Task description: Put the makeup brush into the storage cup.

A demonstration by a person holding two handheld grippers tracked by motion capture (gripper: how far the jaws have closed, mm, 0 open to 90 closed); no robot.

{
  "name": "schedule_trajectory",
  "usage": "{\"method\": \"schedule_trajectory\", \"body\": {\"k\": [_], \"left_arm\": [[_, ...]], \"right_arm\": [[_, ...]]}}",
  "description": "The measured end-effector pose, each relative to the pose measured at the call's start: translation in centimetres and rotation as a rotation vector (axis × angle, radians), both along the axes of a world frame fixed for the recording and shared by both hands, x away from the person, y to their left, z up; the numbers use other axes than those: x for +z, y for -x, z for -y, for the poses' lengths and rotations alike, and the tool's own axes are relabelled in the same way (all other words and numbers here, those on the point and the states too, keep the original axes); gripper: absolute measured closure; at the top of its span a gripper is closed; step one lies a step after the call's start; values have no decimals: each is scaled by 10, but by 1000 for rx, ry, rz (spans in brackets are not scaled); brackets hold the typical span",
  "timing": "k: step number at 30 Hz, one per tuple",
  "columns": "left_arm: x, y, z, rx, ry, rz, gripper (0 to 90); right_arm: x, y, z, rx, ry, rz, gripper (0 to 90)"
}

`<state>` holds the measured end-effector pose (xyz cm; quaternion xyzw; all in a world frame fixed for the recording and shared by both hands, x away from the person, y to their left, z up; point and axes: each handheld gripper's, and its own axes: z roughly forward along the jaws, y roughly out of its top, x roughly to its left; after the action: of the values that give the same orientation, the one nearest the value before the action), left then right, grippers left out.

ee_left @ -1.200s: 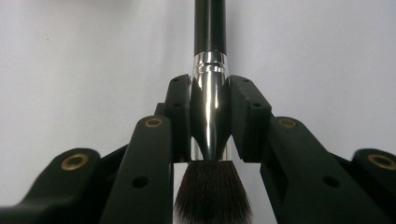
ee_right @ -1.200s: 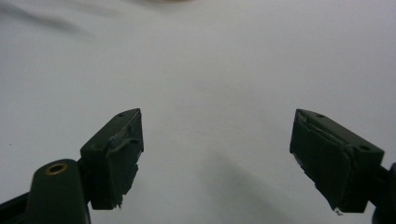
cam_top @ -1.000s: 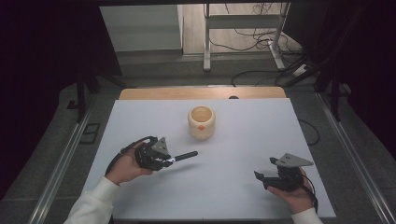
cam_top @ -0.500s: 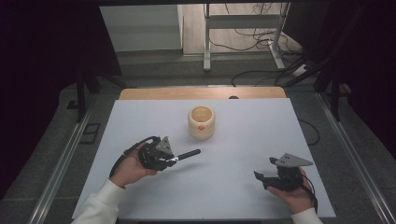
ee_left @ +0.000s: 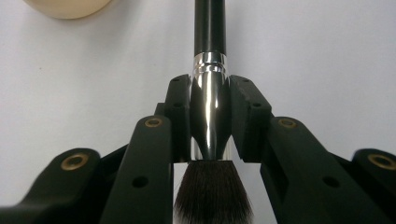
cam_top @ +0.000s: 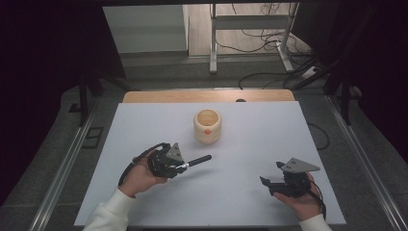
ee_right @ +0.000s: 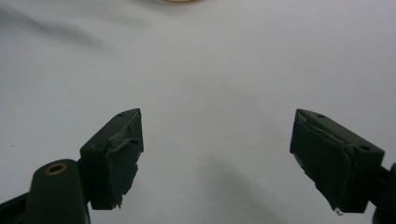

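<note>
- Since the earlier frames, little has changed: our left gripper (cam_top: 185, 165) has shifted only slightly on the table with the brush, and our right gripper (cam_top: 269, 183) has kept its place
- We hold the brush (ee_left: 209, 107) in the left gripper, whose jaws are clamped on its shiny metal ferrule from both sides
- Behind the pads, toward our hand, the dark bristles (ee_left: 212, 191) fan out; ahead of the pads, the black handle (cam_top: 199, 160) sticks out past the jaw tips
- From above, the handle points away from the left gripper toward the middle of the white table (cam_top: 250, 144), lying roughly level just over it
- Beyond the handle's tip, well apart from it, stands a small wooden cup (cam_top: 208, 126) with an orange dot on its side; its rim also shows at the top edge of the left gripper view
- Our right gripper rests low near the table's near edge, well apart from the brush, its jaws spread wide with only bare table between them
- Its pads (ee_right: 116, 154) look worn and ragged at the edges
</note>
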<state>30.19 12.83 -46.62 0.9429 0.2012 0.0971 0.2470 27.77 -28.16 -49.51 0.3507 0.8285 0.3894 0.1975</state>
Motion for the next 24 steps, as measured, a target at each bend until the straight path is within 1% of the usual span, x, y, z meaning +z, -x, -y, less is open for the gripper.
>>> {"method": "schedule_trajectory", "body": {"k": [2,5,15,24], "left_arm": [[0,0,2,3,-6,1,714],[1,1,3,6,3,1,713],[2,3,8,2,9,6,714],[2,4,10,-7,15,2,714]], "right_arm": [[0,0,-1,3,2,-1,182],[1,-1,-2,4,3,2,182],[3,-1,-9,18,20,11,183],[7,-3,-22,51,72,37,184]]}}
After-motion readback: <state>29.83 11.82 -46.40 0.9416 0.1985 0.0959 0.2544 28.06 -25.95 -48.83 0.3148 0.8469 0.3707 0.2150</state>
